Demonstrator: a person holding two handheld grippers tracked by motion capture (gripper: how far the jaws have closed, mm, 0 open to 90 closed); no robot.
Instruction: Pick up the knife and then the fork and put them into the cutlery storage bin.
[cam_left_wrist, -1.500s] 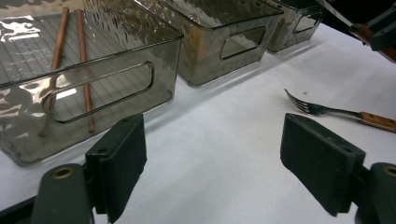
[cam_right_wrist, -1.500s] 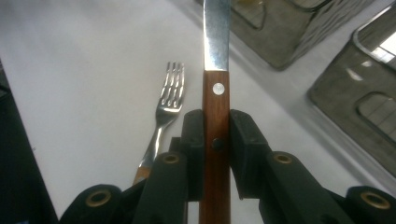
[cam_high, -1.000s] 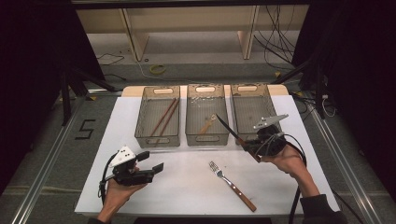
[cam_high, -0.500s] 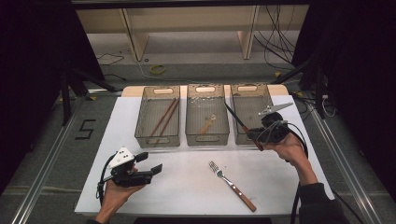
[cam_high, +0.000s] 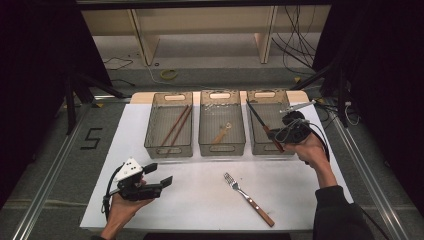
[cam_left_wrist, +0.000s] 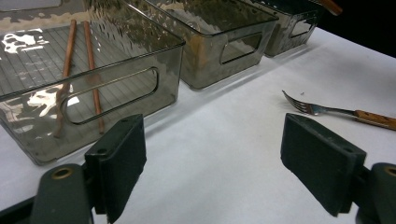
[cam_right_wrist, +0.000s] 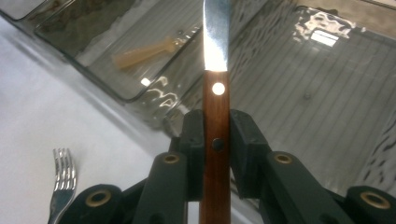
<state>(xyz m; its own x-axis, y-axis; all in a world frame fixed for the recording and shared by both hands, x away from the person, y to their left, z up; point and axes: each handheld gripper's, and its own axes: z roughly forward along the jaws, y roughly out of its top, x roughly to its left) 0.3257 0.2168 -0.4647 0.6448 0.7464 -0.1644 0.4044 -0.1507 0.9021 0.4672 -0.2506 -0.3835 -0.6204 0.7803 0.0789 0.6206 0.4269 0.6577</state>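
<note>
Now, right claw (cam_high: 276, 134): squeezing the knife (cam_high: 261, 123) handle, holding it over the right bin (cam_high: 260, 147).
Left claw (cam_high: 159, 175): gaping wide, hovering above the bench (cam_high: 200, 192).
Fork (cam_high: 249, 199): lying on bench.

- table (cam_high: 200, 200), covered by a white sheet, wooden edge showing at the far side
- three clear bins in a row across the far half: left bin (cam_high: 169, 147), middle bin (cam_high: 222, 146), right bin (cam_high: 260, 146)
- fork (cam_high: 248, 199) with a wooden handle on the near half, right of centre, tines toward the bins
</note>
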